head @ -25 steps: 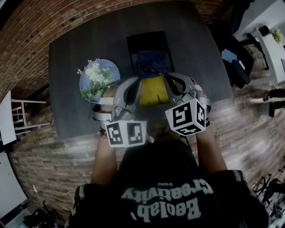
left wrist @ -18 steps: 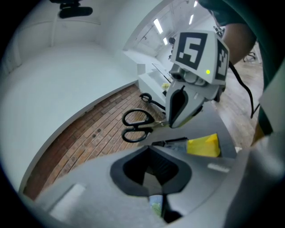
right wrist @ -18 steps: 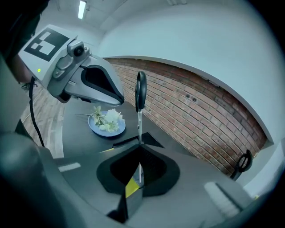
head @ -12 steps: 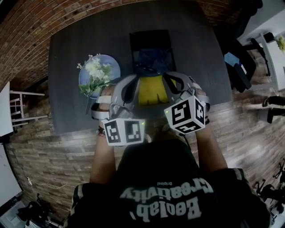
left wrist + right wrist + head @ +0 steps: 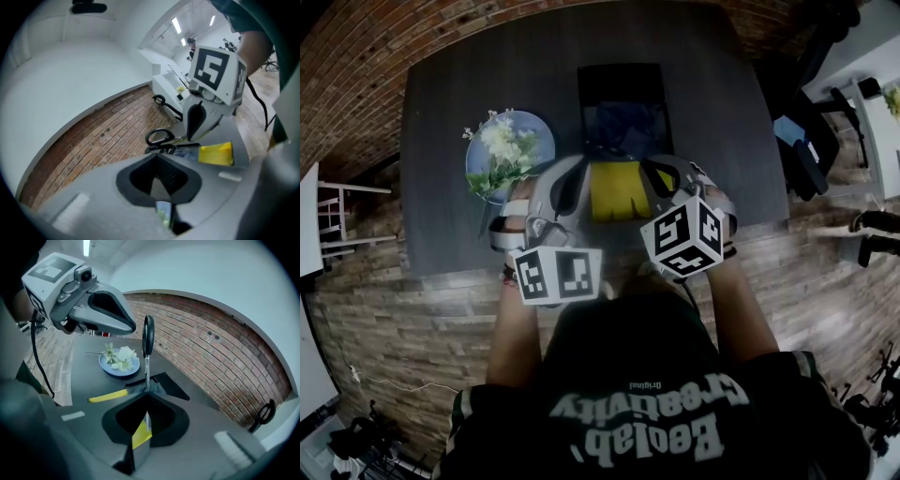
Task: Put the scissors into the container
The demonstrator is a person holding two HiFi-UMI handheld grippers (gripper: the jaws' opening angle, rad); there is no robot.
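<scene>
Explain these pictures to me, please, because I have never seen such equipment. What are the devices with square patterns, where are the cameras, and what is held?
A person holds two hand tools, each with two jaws; the patterned cubes are part of them. One picture comes from a camera on the person's head, looking down. The other two come from a camera on each tool. On the dark table lie a blue plate with flowers, a black container and a yellow flat object. The right gripper is closed on the blades of the scissors. The left gripper is closed and holds nothing.
</scene>
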